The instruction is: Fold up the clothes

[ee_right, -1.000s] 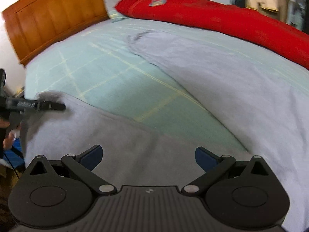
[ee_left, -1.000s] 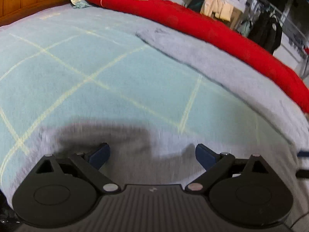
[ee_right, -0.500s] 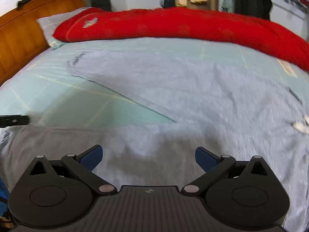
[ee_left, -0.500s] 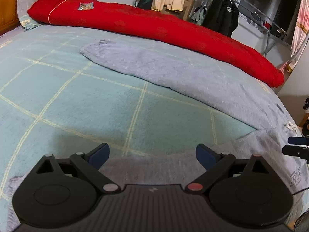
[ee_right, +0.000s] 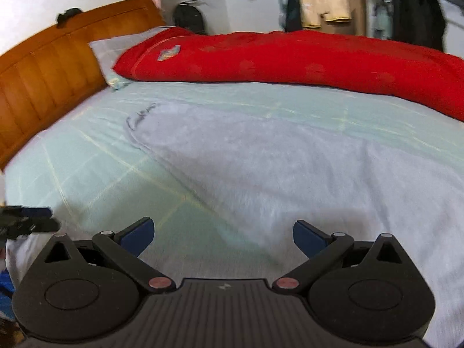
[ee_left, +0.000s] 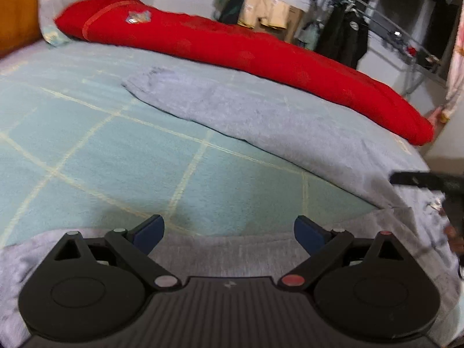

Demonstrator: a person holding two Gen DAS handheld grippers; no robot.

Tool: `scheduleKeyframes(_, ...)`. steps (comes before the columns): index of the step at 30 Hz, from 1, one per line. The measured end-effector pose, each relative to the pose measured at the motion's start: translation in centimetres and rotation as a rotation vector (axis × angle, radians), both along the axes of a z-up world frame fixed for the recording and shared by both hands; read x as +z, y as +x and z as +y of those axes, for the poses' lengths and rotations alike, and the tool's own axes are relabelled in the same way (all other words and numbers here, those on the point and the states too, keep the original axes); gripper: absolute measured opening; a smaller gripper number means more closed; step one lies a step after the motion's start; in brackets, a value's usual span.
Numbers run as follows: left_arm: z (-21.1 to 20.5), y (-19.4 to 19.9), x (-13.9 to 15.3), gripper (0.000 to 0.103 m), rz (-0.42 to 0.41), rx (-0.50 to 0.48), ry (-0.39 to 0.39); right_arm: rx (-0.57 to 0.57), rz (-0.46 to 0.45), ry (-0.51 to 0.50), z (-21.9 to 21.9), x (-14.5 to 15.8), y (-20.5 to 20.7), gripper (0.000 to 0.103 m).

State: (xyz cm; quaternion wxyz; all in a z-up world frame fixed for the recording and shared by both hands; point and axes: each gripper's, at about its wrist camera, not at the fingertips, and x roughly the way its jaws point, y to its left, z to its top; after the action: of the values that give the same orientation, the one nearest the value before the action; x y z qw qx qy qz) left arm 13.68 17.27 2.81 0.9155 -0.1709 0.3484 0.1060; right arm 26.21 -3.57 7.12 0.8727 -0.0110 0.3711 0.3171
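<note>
A pair of grey sweatpants (ee_left: 261,116) lies spread on the pale green bed sheet (ee_left: 87,145), one leg reaching toward the pillow, the other leg (ee_left: 232,252) running along the near edge under my left gripper (ee_left: 229,233). That gripper is open with nothing between its blue pads. In the right wrist view the grey pants (ee_right: 290,159) fill the middle and right of the bed. My right gripper (ee_right: 223,236) hovers over them, open and empty. The left gripper's tip (ee_right: 26,220) shows at the left edge; the right gripper's tip (ee_left: 420,178) shows at the right edge.
A red quilt (ee_left: 246,49) lies rolled along the far side of the bed, next to a grey pillow (ee_left: 58,8). The wooden headboard (ee_right: 49,66) stands at the left. Hanging clothes and a rack (ee_left: 348,29) stand beyond the bed.
Both cameras have swung: the left view turned slightly back to the left, the right view turned left toward the headboard. Both grippers stay open over the near leg.
</note>
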Motion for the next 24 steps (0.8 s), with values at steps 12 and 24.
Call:
scheduleKeyframes(12, -5.6, -1.0, -0.1, 0.096, 0.116, 0.233, 0.009, 0.202, 0.199, 0.049, -0.4, -6.2, 5.7, 0.103)
scheduleKeyframes(24, -11.4, 3.9, 2.5, 0.096, 0.125, 0.141, 0.088, 0.272, 0.174, 0.051, -2.8, -2.7, 15.2, 0.103)
